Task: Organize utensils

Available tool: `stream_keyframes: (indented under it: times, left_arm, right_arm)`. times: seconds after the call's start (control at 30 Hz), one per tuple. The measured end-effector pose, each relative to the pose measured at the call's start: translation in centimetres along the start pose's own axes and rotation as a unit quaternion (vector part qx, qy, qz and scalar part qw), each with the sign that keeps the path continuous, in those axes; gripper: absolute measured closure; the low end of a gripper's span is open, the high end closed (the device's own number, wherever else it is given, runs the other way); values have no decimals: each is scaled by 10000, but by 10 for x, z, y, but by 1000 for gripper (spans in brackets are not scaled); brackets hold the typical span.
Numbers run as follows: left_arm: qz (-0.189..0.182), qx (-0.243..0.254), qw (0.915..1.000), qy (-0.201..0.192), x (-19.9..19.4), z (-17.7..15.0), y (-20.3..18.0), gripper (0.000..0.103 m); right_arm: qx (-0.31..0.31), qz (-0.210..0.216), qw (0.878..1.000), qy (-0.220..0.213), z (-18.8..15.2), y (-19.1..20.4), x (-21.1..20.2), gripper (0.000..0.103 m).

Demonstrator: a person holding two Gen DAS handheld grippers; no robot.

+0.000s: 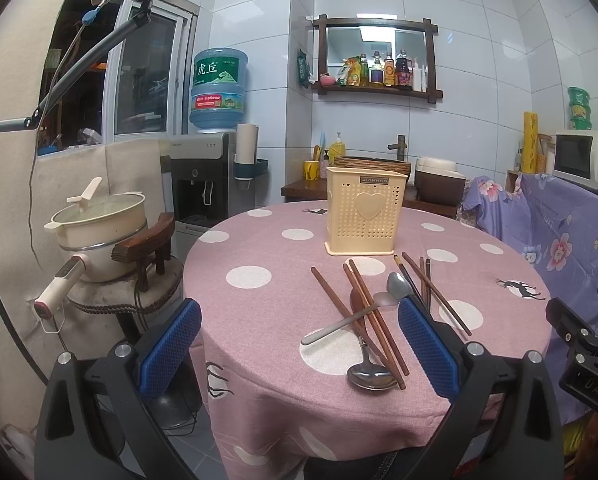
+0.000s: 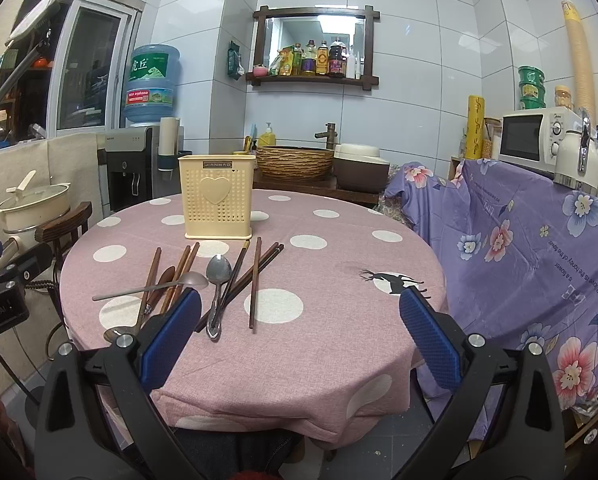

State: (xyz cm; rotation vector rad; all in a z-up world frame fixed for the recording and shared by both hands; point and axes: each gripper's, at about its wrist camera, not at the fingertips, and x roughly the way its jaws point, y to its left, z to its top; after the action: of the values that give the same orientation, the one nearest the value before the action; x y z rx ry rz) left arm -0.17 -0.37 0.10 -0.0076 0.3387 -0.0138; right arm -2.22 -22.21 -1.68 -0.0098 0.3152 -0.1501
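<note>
A round table (image 2: 339,360) under a pink, white-dotted cloth is taking up the middle of the room, and everything the job needs is sitting on its near half, within easy reach of the person holding the two tools. Toward the far side of the cloth, a cream perforated holder (image 2: 217,197) with a heart on its face is standing upright, open at the top and apparently empty so far; it is waiting there as the obvious home for the cutlery.

Just in front of it, the utensils are lying in a loose, crossed heap, which is likely why sorting is needed at all. Brown wooden chopsticks (image 1: 373,316) are fanning out at angles, some overlapping. A long steel ladle (image 1: 373,374) is lying under them with its bowl nearest the table edge, a slim spoon (image 1: 353,318) is resting across the chopsticks, and another steel spoon (image 2: 218,276) is lying bowl-away among the darker sticks.

The left gripper (image 1: 299,344) is hovering low at the near edge with its blue pads spread wide, grasping nothing, facing the heap as if choosing a first piece. The right gripper (image 2: 301,336) is doing the same beside it, equally wide and empty-handed.
</note>
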Motion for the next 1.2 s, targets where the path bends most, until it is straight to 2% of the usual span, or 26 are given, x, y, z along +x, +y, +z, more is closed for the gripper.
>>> stream_keyframes:
  times: [1.2]
  left_arm:
    - [-14, -23, 10000, 23, -1, 1, 1, 5]
  right_arm:
    - [-13, 5, 10000, 20, 0, 0, -1, 5]
